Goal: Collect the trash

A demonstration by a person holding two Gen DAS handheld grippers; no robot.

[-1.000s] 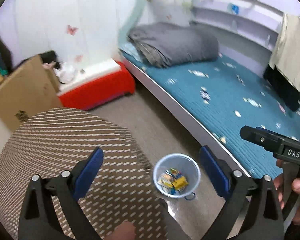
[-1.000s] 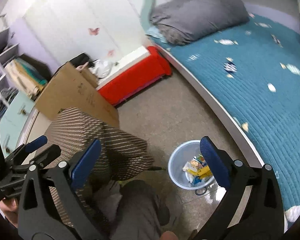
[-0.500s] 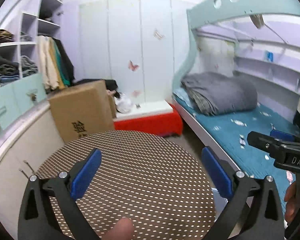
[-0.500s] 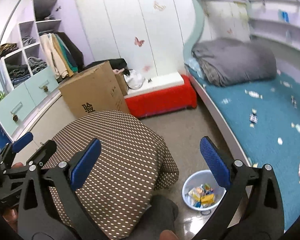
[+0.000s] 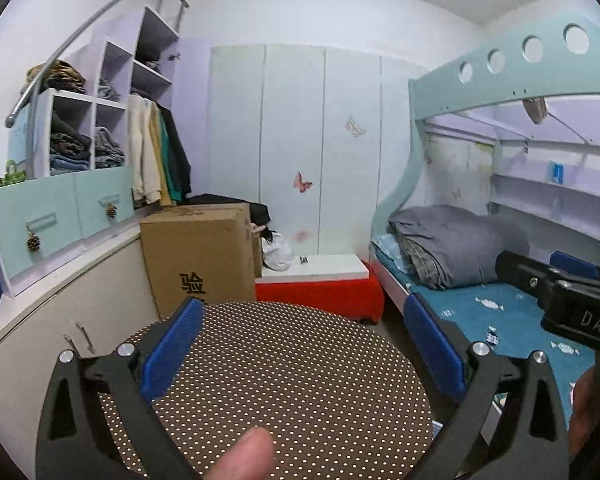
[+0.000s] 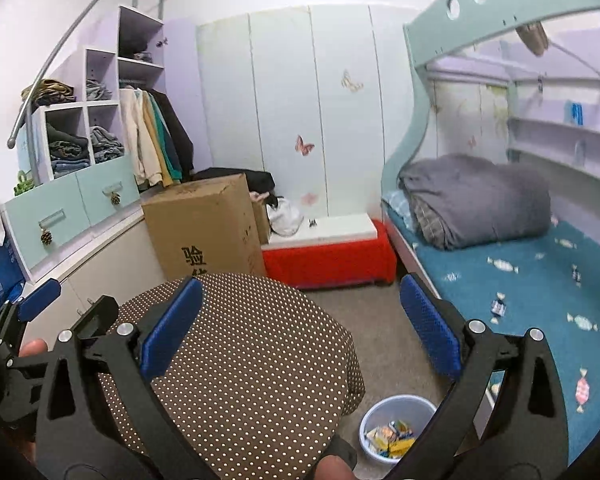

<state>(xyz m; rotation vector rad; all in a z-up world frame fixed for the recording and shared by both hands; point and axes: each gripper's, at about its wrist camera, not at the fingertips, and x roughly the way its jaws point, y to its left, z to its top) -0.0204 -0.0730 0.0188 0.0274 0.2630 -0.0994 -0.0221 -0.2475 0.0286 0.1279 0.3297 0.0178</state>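
Jaws: left gripper [image 5: 300, 350] and right gripper [image 6: 300, 326] both spreading wide, pinching nothing.
Bench: round dotted bench [image 6: 240, 360] sitting under both.
Bin: trash bin [image 6: 396, 426] standing on floor at 5 o'clock of bench, holding wrappers [image 6: 390, 434].
Bed: blue bed [image 6: 520, 280] at 3 o'clock.

A child's bedroom in a home: at 3 o'clock a pale green bunk bed [image 6: 476, 12] with a teal candy-print mattress [image 6: 520, 280] and a folded grey quilt [image 6: 480, 200]; at 12 o'clock white wardrobe doors with butterfly stickers [image 6: 304, 146]; at 9 o'clock lilac open shelves of folded clothes [image 6: 88, 136]
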